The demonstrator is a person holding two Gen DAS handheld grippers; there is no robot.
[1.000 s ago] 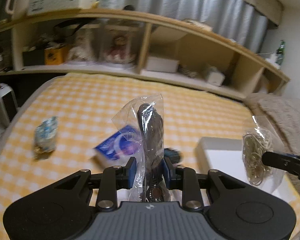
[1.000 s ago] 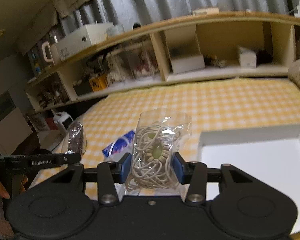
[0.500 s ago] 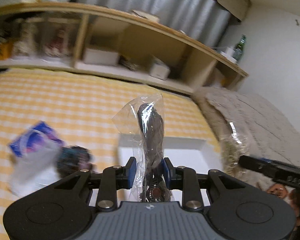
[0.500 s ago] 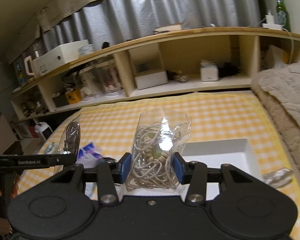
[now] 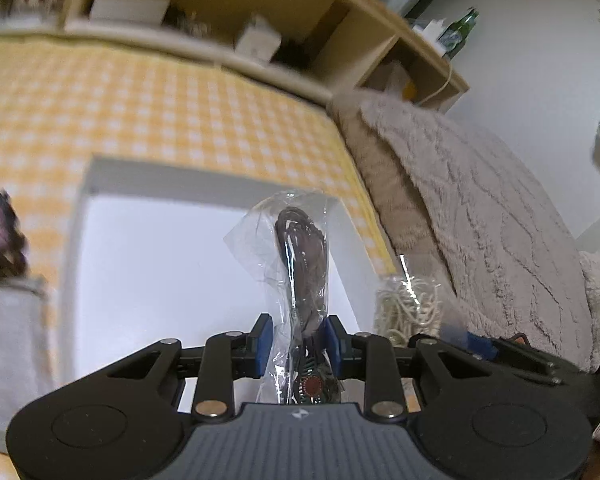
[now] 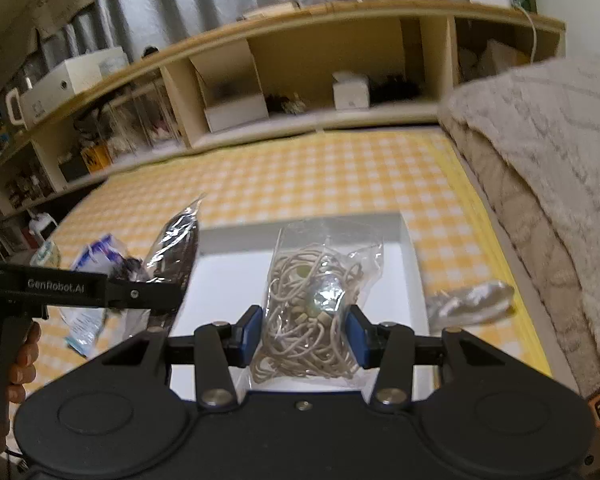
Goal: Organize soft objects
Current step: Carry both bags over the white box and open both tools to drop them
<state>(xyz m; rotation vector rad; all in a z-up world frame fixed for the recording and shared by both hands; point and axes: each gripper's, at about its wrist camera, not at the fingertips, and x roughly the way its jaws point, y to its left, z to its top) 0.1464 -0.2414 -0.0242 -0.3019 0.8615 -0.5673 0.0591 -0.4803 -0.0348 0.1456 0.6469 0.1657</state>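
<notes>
Above the shallow white rectangular tray (image 6: 410, 256), the clear plastic bag of beige cord (image 6: 312, 304) is clamped in the right gripper (image 6: 306, 334). Beside it, the left gripper (image 5: 298, 346) pinches a clear bag of dark cable (image 5: 300, 264) over that tray, on the yellow checked cloth (image 6: 320, 176).

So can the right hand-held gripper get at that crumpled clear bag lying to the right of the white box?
Probably not yet. The right hand-held gripper is already shut on the bag of pale cord, though the crumpled clear bag lies uncovered beside the white box.
</notes>
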